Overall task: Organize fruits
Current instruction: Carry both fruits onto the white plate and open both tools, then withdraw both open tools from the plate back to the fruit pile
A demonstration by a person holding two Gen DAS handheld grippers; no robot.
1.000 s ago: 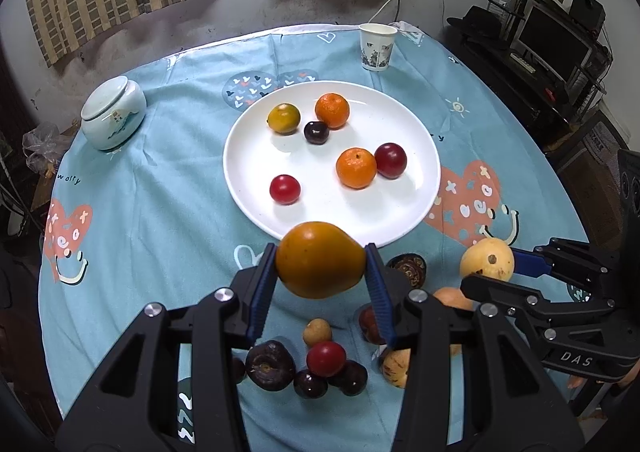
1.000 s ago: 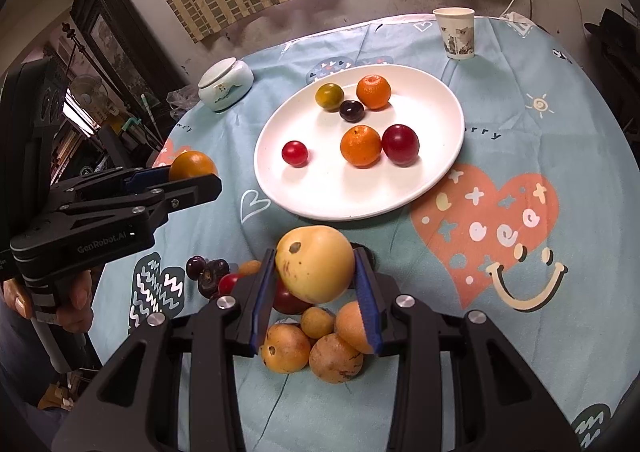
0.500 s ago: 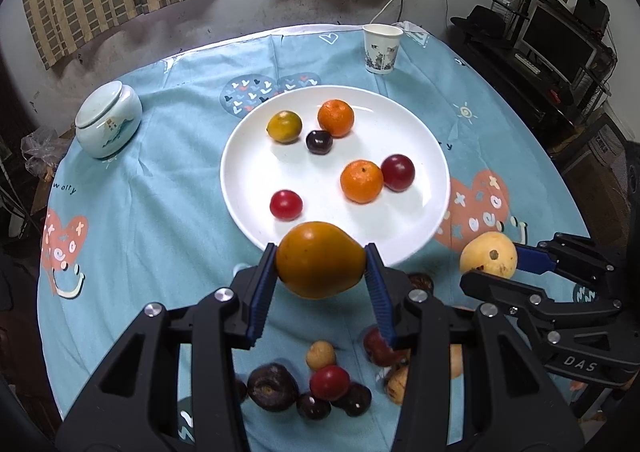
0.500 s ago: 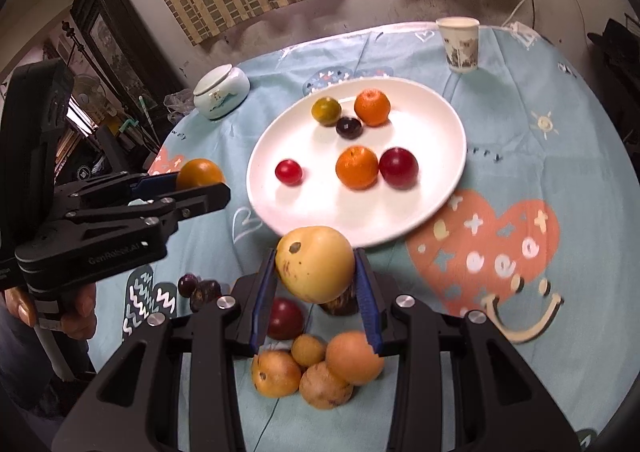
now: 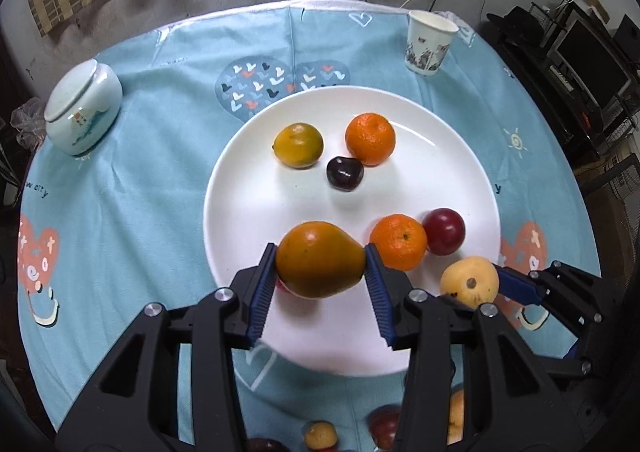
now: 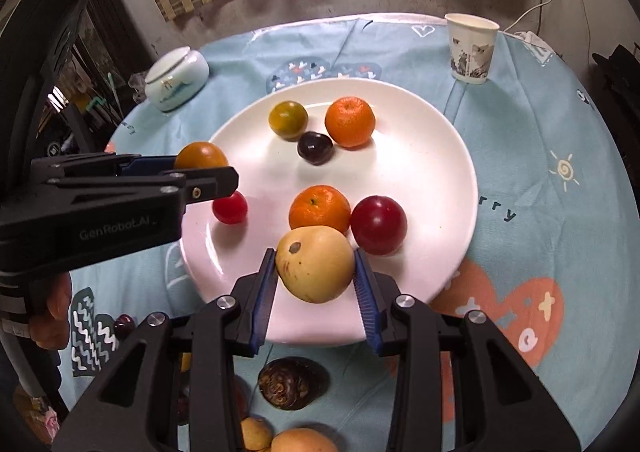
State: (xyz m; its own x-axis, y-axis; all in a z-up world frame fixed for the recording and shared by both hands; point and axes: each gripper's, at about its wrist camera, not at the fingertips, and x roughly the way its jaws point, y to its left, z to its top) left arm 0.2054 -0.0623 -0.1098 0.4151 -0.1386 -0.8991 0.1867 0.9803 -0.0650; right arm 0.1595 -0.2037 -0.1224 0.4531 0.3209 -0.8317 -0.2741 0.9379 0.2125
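Observation:
My left gripper (image 5: 320, 268) is shut on an orange pear-shaped fruit (image 5: 320, 259), held above the near part of the white plate (image 5: 248, 212). My right gripper (image 6: 315, 268) is shut on a yellow pear (image 6: 315, 263) over the plate's (image 6: 436, 168) near rim. On the plate lie two tangerines (image 6: 349, 121) (image 6: 319, 209), a greenish-yellow fruit (image 6: 287, 119), a dark plum (image 6: 315, 147), a red plum (image 6: 378, 225) and a small red fruit (image 6: 229, 207). The left gripper with its fruit (image 6: 201, 156) shows at the left of the right wrist view; the yellow pear (image 5: 470, 282) shows at the right of the left wrist view.
A paper cup (image 6: 471, 48) stands beyond the plate at the back right, a lidded ceramic jar (image 6: 176, 78) at the back left. Loose fruits lie on the blue tablecloth near me, among them a brown one (image 6: 290, 382). A hand (image 6: 50, 304) holds the left gripper's handle.
Both grippers have moved forward with their fruit, from above the loose pile to over the near part of the plate. The plate looks larger and closer.

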